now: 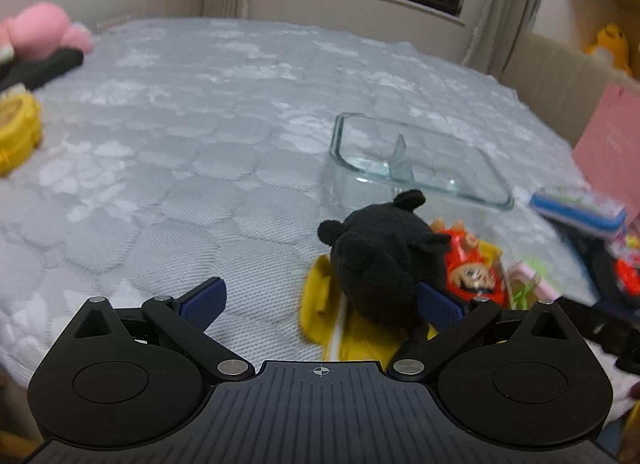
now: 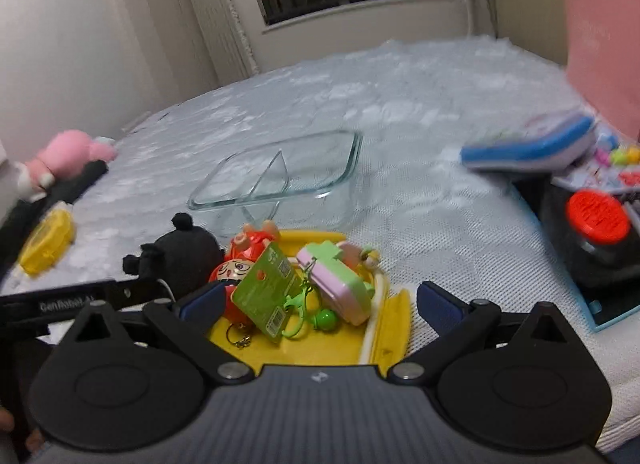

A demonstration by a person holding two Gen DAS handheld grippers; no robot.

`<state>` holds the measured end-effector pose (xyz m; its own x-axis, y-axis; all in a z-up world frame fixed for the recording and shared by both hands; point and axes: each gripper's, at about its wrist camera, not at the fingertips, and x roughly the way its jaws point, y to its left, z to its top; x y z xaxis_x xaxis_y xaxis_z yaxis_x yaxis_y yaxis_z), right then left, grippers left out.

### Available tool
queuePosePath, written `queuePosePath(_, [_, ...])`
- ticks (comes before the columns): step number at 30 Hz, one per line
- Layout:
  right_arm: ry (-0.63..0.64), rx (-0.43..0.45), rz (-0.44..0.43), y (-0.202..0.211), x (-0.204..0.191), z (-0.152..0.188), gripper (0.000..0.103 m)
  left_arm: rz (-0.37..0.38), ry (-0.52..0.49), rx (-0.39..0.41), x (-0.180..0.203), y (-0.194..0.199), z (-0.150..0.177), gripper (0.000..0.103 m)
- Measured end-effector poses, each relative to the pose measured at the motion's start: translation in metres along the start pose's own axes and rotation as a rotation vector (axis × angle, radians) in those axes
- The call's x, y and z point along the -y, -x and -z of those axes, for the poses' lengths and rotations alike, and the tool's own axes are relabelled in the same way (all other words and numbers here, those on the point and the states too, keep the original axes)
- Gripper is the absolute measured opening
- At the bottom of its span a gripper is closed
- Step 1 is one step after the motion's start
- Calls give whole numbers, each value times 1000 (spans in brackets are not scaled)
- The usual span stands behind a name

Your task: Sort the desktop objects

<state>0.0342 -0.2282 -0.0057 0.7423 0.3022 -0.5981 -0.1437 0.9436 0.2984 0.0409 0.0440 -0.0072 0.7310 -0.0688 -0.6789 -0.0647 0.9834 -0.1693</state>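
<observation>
**A:** Going left to right, what lay on the bed (image 1: 200, 111)?

**B:** At the far left, a pink plush (image 2: 68, 155) against a black cloth, with a round yellow case (image 2: 48, 244) just in front of them. They sat well apart from the rest, so I'd judge them either already set aside or not yet reached.

**A:** And the left gripper (image 1: 320, 304)?

**B:** Its fingers were spread wide. The black plush (image 1: 384, 264) stood between them, touching the right-hand finger pad but clear of the other, so nothing was clamped. It looked placed to close on the plush.

**A:** Where was that plush?

**B:** On the left edge of the yellow tray (image 2: 384, 328), beside the red doll keychain (image 2: 236, 264), which carried a green tag (image 2: 264, 296). A pink-and-green charm (image 2: 340, 284) with a green clasp lay in the tray too.

**A:** Why the glass dish (image 2: 280, 175) behind?

**B:** Empty, with a divider; probably the place the toys get sorted into.

**A:** The right gripper (image 2: 320, 304)?

**B:** Fingers apart too, holding nothing, poised over the tray. Further right lay a blue-rimmed case (image 2: 528, 151) and a red-capped jar (image 2: 598, 215), near the bed's edge.
</observation>
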Motion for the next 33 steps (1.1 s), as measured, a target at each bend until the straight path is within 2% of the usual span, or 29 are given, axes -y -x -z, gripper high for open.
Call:
queuePosePath(3, [21,20,-1,-1,1,-4,94,27,-4,-12,4,-3,-8,103])
queuePosePath(9, [23,103,-115,9,7,-9,98,65,-31,39,12,9,-22,103])
queuePosePath(13, [112,110,-57,4,-5,-3,98,17,-24,17,5,1,-22,103])
queuePosePath(15, [132,79,-53,-3,-9,0,94,9,-22,-8,2,-4,-20,103])
queuePosePath(17, [148,46,-42,-11,-13,3,80,29,-13,-26,-3,-7,-17,103])
queuePosePath(19, [174,21,-11,-18,-16,5,72,46,0,-35,-8,-6,-15,103])
queuePosePath(27, [217,-8,16,-37,-9,2,71,115,68,-123,-19,-6,-18,103])
queuePosePath(28, [213,-15,15,-40,-8,1,68,130,66,-127,-19,-5,-18,103])
queuePosePath(31, [202,-32,10,-43,-6,-1,44,117,28,-102,-16,1,-20,103])
queuePosePath(33, [187,-31,-5,-41,-4,-3,39,88,9,-78,-17,4,-22,103])
